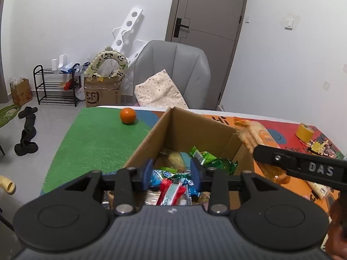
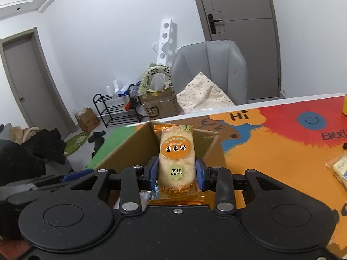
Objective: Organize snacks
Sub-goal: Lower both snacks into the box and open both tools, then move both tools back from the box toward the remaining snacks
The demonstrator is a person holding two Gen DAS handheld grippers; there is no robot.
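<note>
Centre frame: cardboard box already holding several snack packets. Left gripper jaws apart, empty, above them. Right gripper jaws clamp a rice-cracker packet at the box rim; another packet remains on the surface, right edge.

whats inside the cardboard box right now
The cardboard box holds a loose pile of snack packets: a green wrapper, blue-and-white ones, a red-striped one. The left gripper hides the near part; the bottom is covered.
</note>
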